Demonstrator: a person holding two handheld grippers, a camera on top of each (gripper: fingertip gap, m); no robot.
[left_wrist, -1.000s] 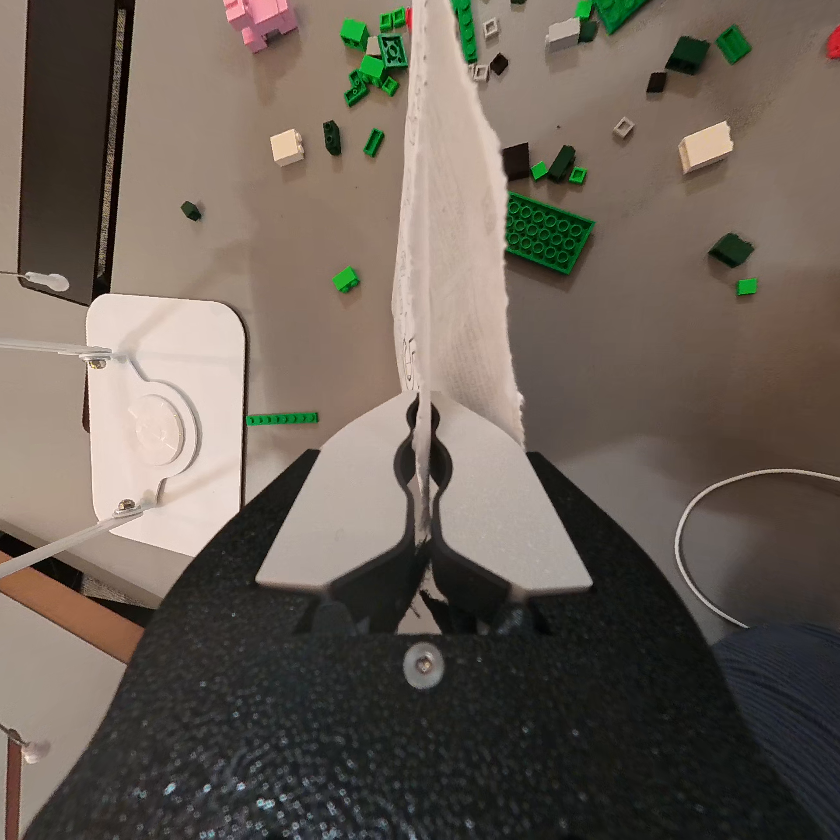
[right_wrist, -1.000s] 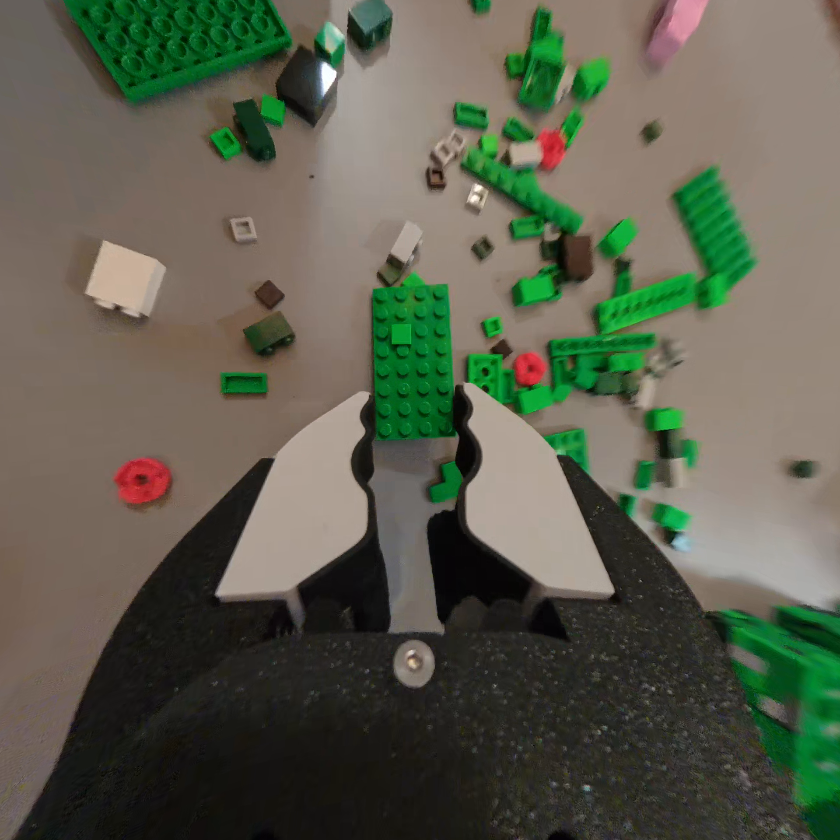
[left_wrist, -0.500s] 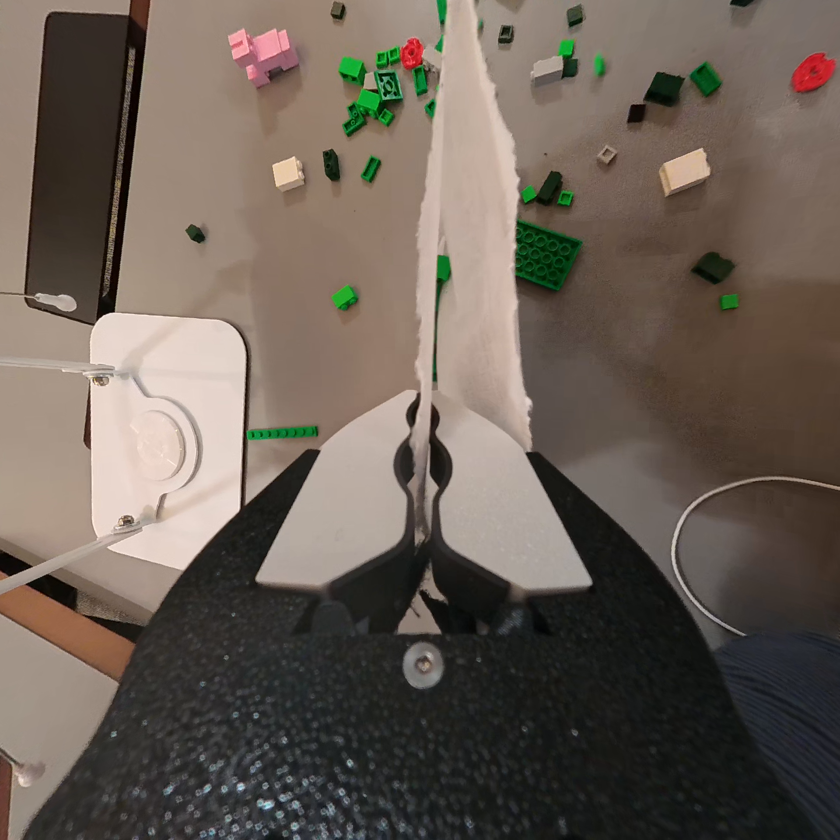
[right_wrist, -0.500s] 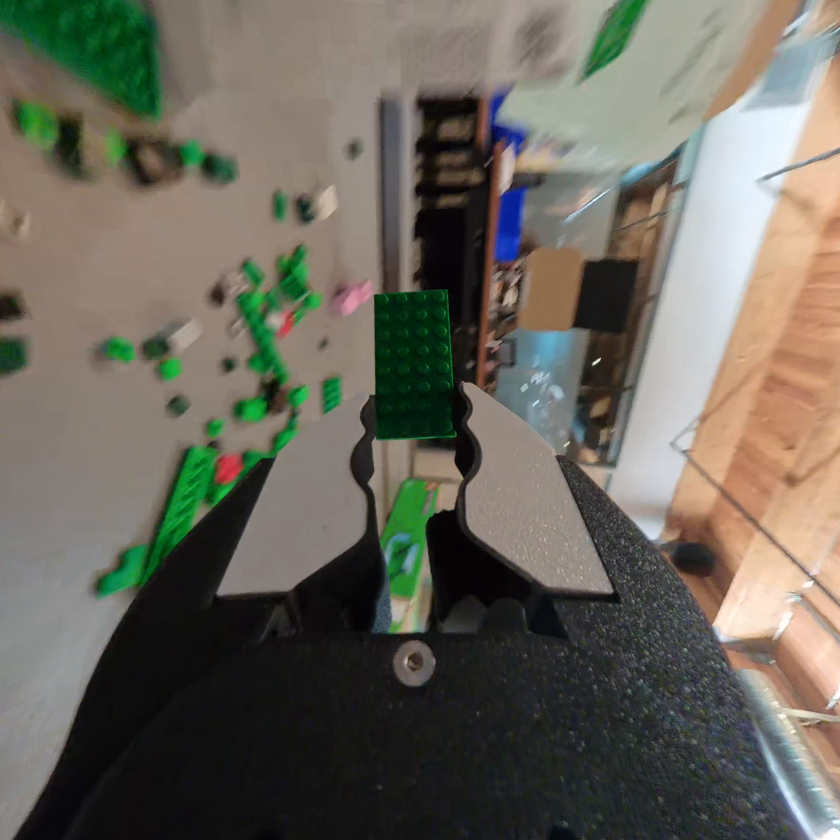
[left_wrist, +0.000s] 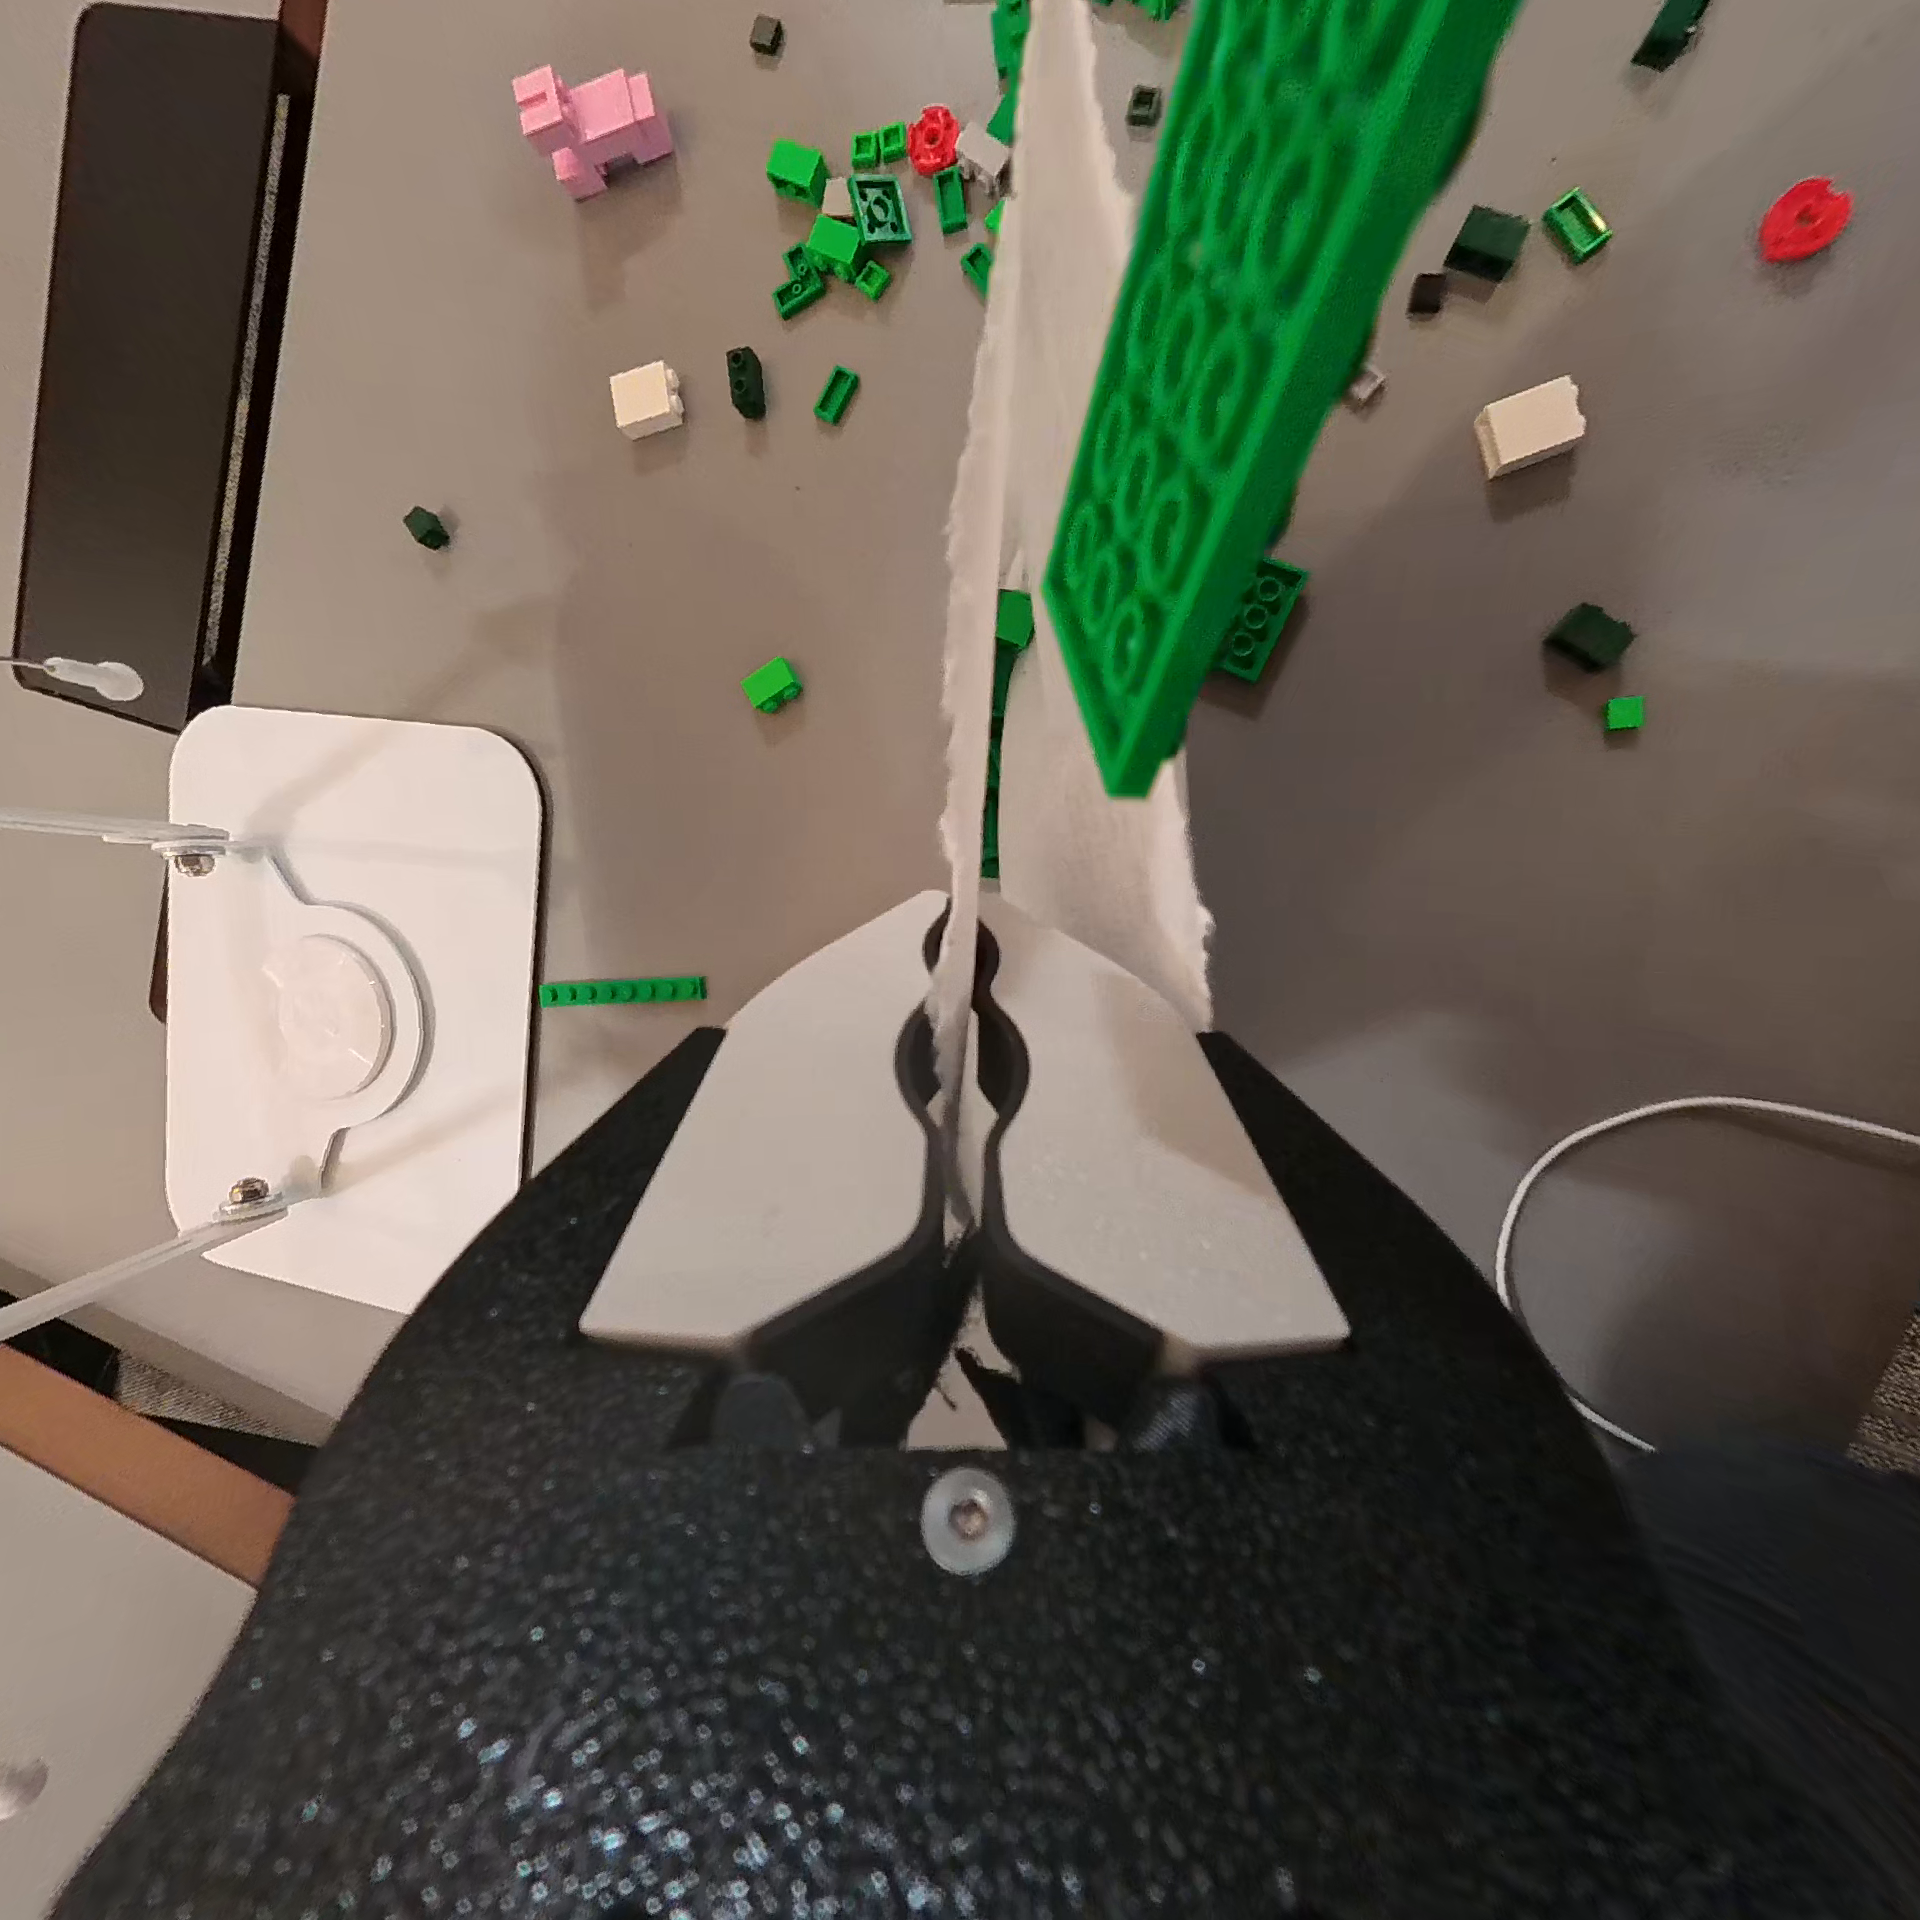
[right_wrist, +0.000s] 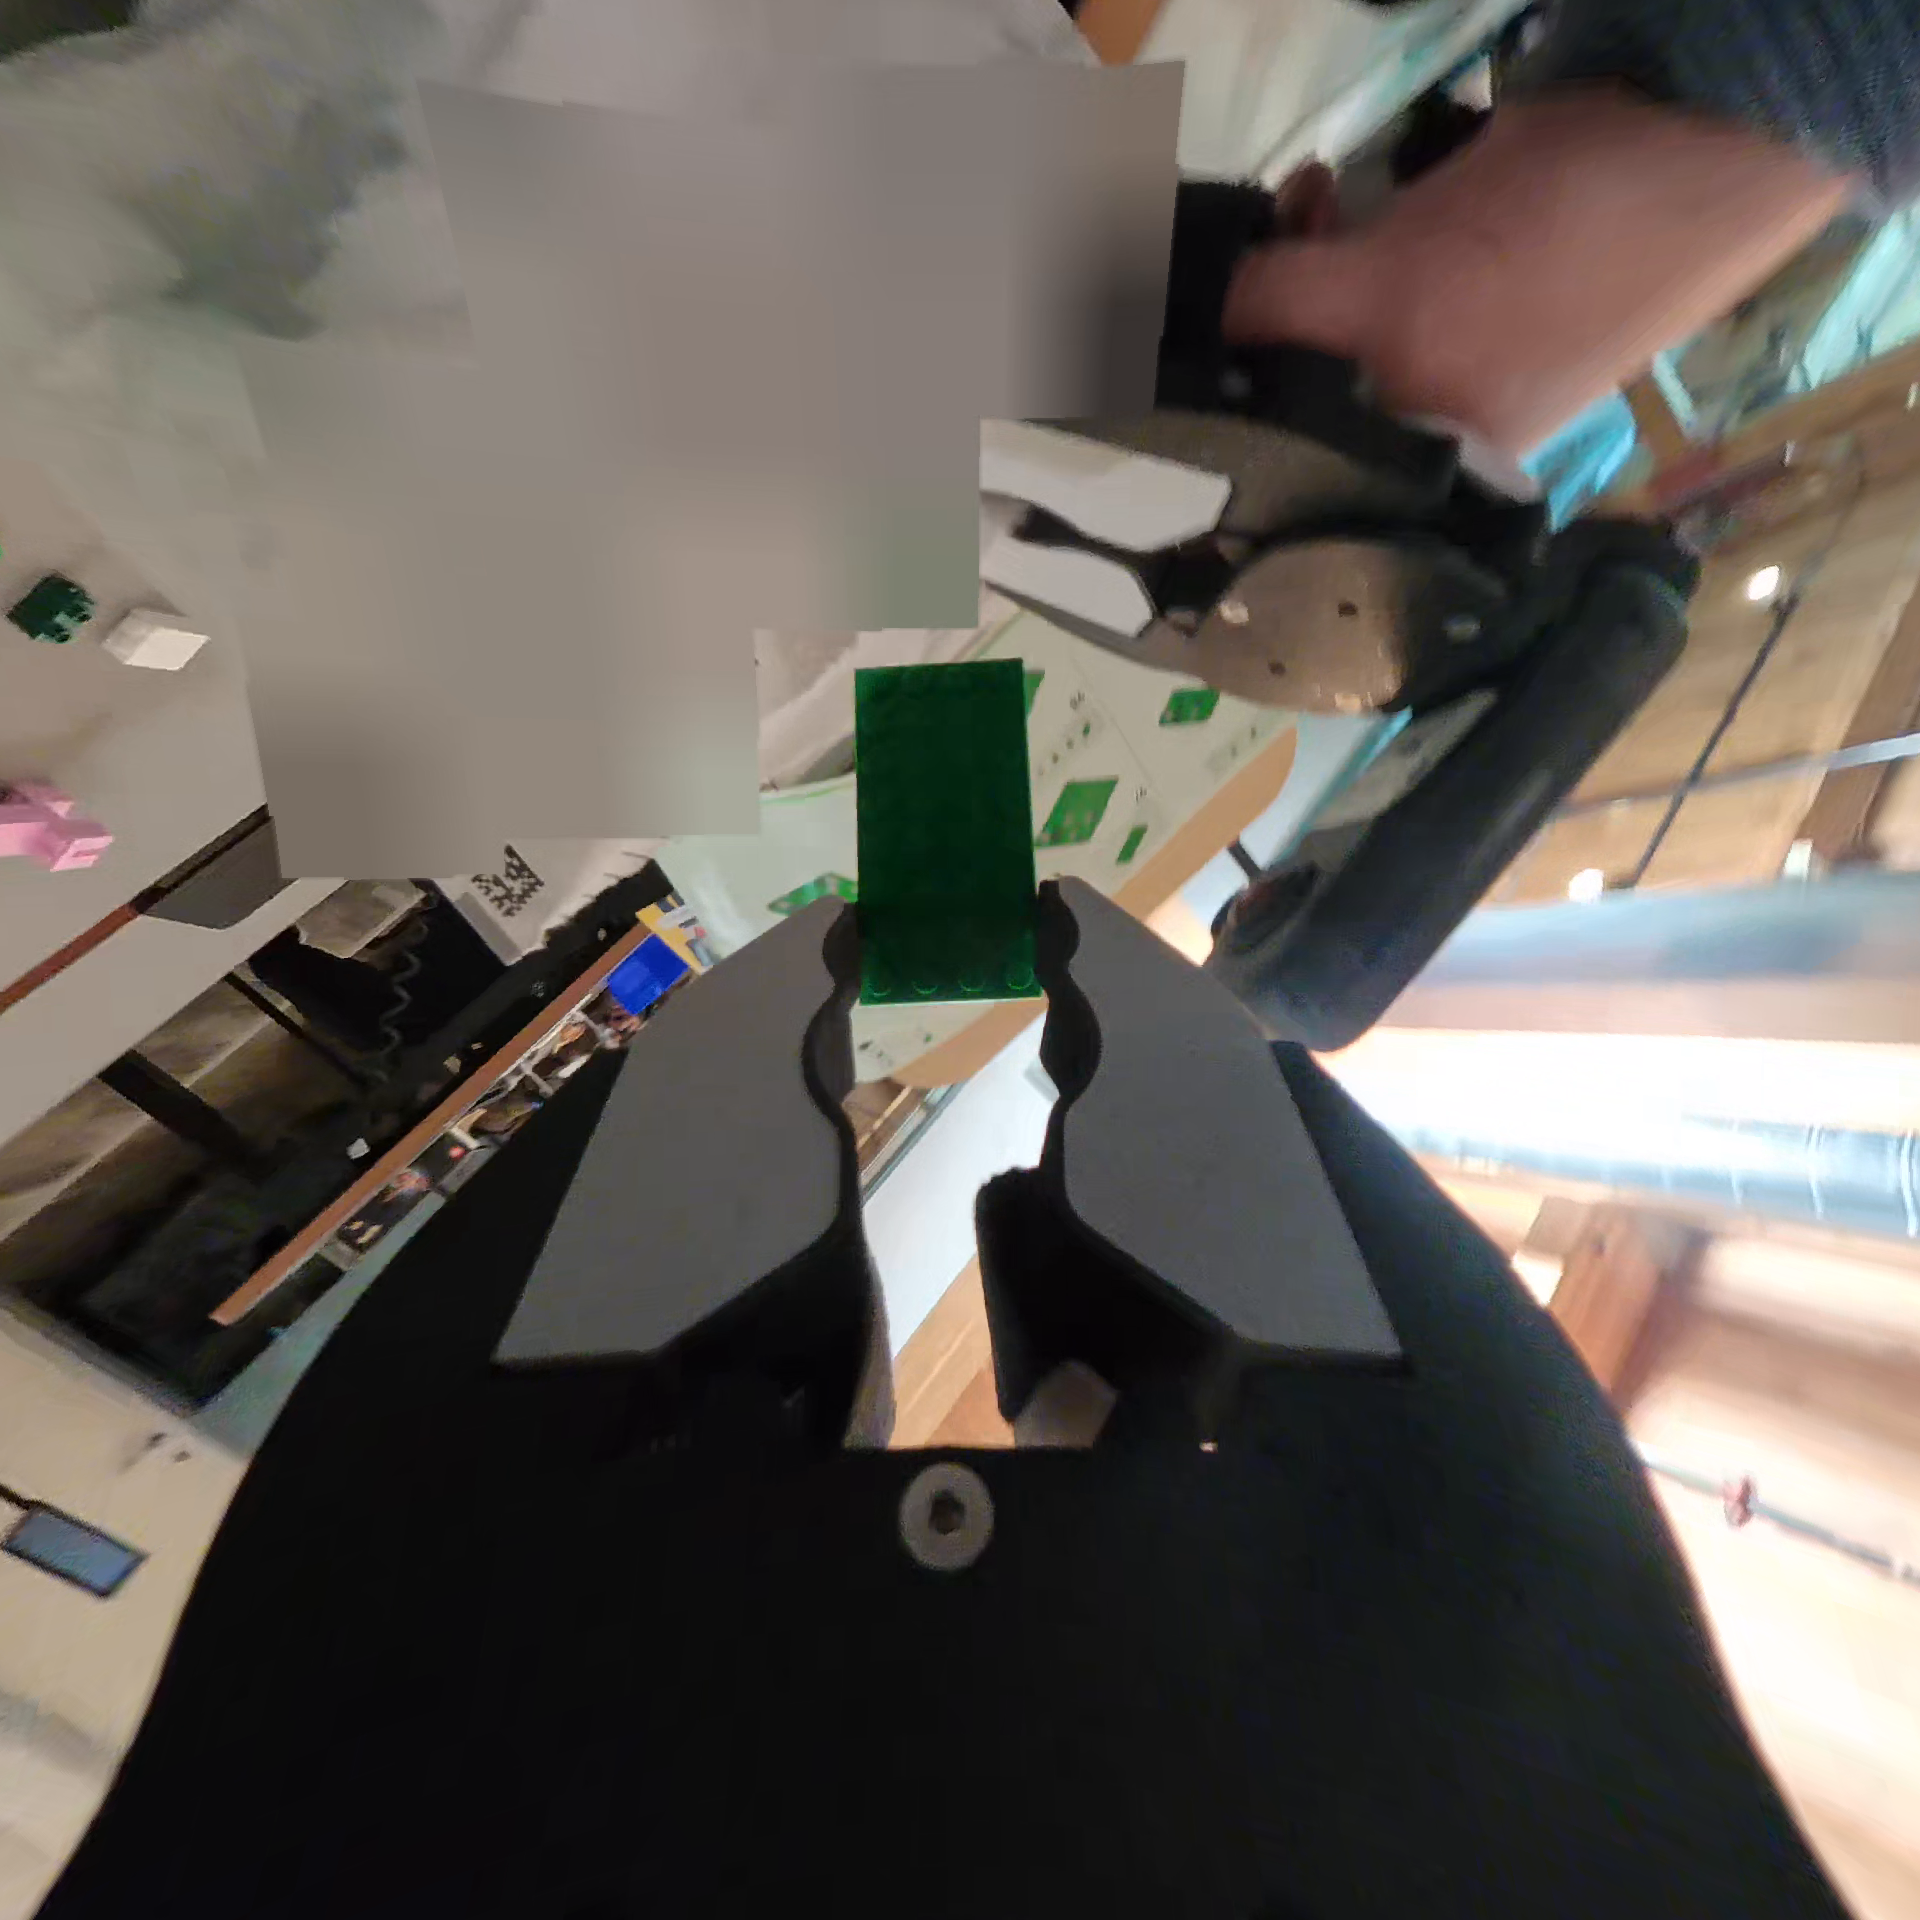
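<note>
My left gripper (left_wrist: 961, 914) is shut on a white paper sheet (left_wrist: 1049, 520) that hangs away from the jaws above the grey table (left_wrist: 1558, 935). My right gripper (right_wrist: 943, 909) is shut on the end of a long green studded plate (right_wrist: 940, 810), held in the air and facing the room. In the left wrist view the plate's underside (left_wrist: 1226, 395) reaches in from the upper right, close against the paper. The left gripper also shows in the right wrist view (right_wrist: 992, 509), held by a hand (right_wrist: 1507, 260), just beyond the plate.
Several loose green bricks (left_wrist: 831, 218), a pink brick pig (left_wrist: 592, 125), two white bricks (left_wrist: 646, 400) (left_wrist: 1529, 426) and a red round piece (left_wrist: 1806, 218) lie on the table. A white stand base (left_wrist: 353, 997) sits at the left edge, a white cable (left_wrist: 1558, 1164) on the right. The left gripper's tips are roughly 12 cm from the right gripper's. From either gripper's tips it is about 25 cm to the red round piece (left_wrist: 1806, 218).
My right gripper lifted the green plate off the table and swung it up beside the paper. My left gripper kept hold of the paper and drew back a little.
</note>
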